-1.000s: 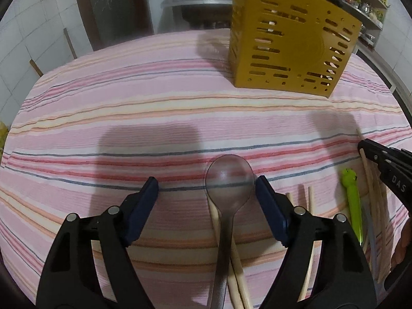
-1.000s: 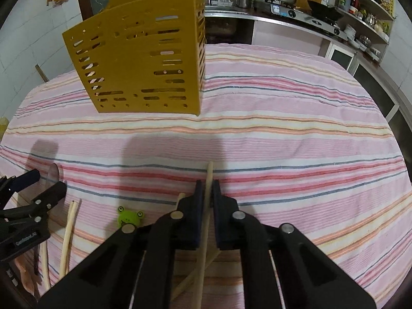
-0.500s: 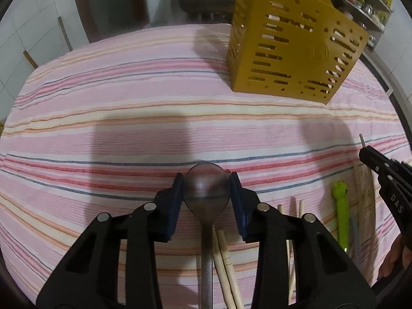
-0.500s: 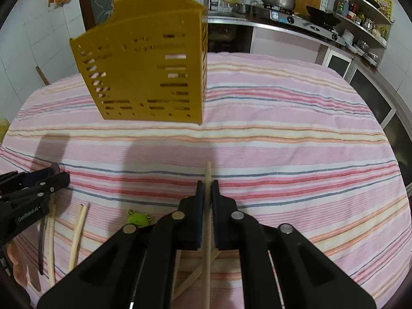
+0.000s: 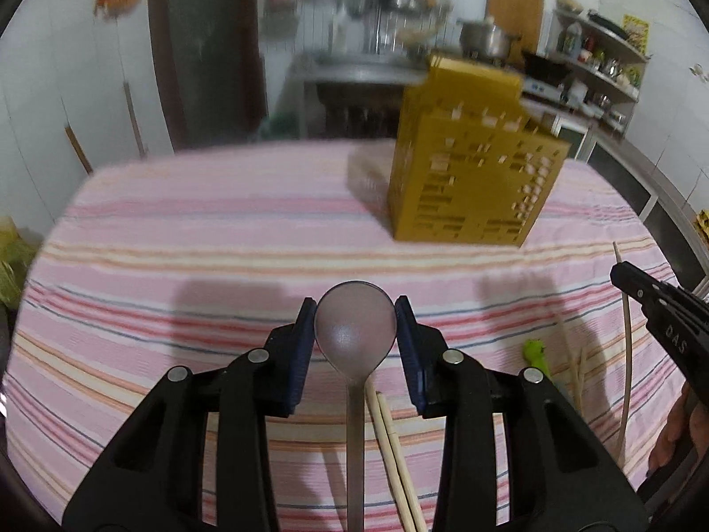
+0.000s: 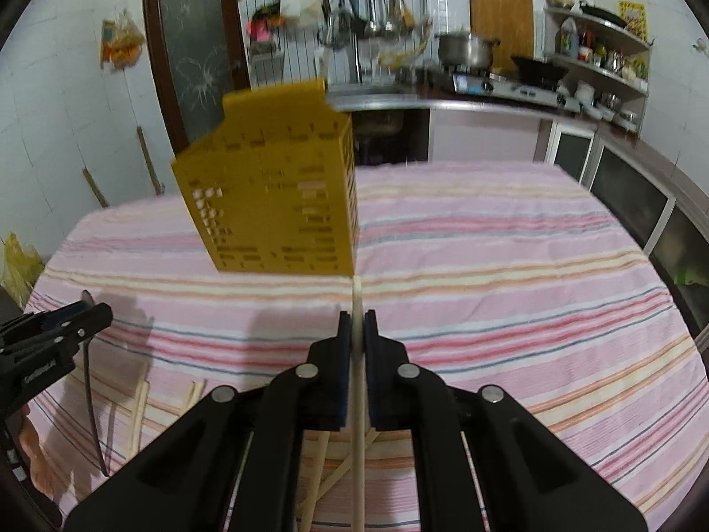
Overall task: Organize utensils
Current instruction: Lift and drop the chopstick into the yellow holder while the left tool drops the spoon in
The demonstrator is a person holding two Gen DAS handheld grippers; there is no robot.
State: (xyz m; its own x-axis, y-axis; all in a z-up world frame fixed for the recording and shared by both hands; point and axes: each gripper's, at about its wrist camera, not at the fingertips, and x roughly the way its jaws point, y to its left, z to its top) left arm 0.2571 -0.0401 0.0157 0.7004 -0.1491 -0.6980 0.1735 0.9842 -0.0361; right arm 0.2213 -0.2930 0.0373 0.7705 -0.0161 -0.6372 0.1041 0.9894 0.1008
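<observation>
Left gripper jaws pinch grey metal spoon; right gripper jaws pinch pale wooden chopstick. Carry both level, tips aimed above yellow slotted plastic holder.

The yellow holder is smeared by motion blur in both wrist views, so its slots run together and its inside stays hidden. The spoon handle and the chopstick shaft both run off the near edge, ends unseen. At the far right of the left view, the right gripper is cut off by the frame's edge, and the green frog-headed piece is partly hidden.
</observation>
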